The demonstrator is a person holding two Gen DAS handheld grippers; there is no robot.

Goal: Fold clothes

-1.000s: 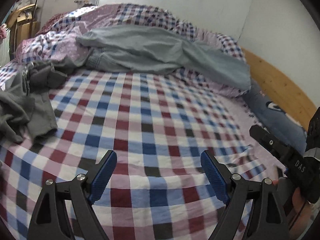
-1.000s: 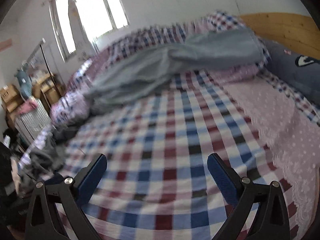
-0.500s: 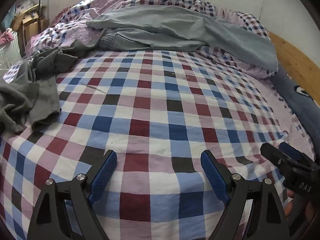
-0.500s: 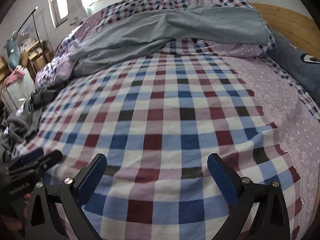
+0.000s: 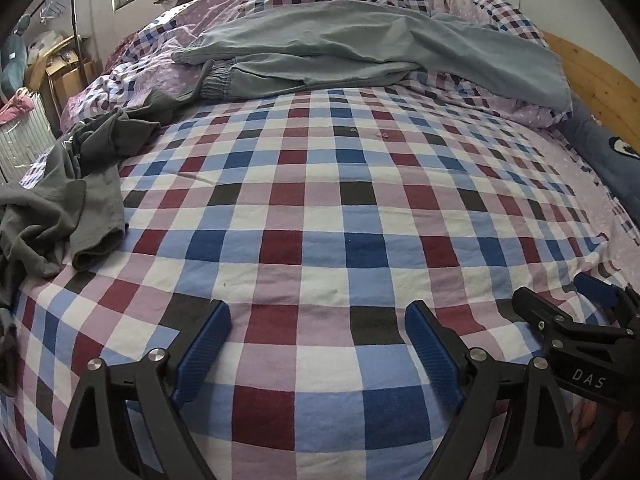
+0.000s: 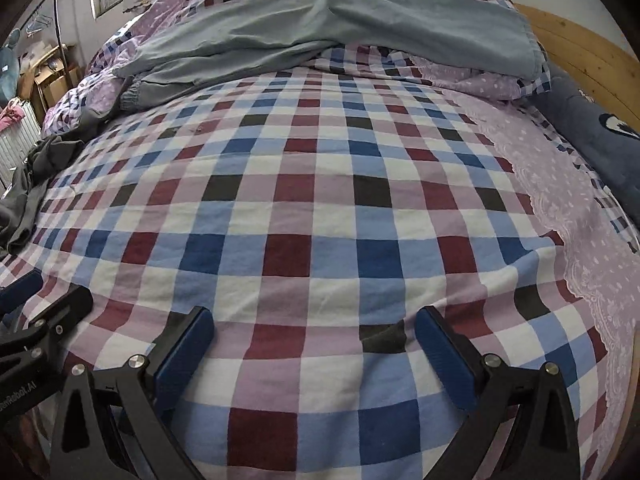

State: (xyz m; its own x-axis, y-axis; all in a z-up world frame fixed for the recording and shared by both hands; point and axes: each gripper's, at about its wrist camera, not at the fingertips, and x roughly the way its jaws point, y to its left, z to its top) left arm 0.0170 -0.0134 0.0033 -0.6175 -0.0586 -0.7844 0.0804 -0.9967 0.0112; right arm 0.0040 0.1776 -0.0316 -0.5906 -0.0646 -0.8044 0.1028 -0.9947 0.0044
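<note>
Pale grey-blue trousers [image 5: 360, 48] [image 6: 320, 28] lie spread across the heaped quilt at the far end of the bed. A crumpled dark grey garment [image 5: 68, 200] [image 6: 28, 184] lies at the bed's left edge. My left gripper [image 5: 318, 344] hovers open over the near edge of the checked sheet [image 5: 320, 200], holding nothing. My right gripper [image 6: 314, 350] is open too, empty, over the same near edge. The right gripper [image 5: 576, 320] shows at the lower right of the left wrist view, and the left gripper [image 6: 36, 308] at the lower left of the right wrist view.
A checked and lilac quilt [image 5: 132, 80] is heaped at the far end. A dark blue pillow [image 6: 592, 132] lies along the wooden headboard [image 6: 580, 52] on the right. Wooden furniture [image 5: 60, 68] and a white basket [image 5: 24, 140] stand left of the bed.
Both grippers have tilted down and come closer to the near edge of the sheet; the bed fills more of each view. Both stay open and empty.
</note>
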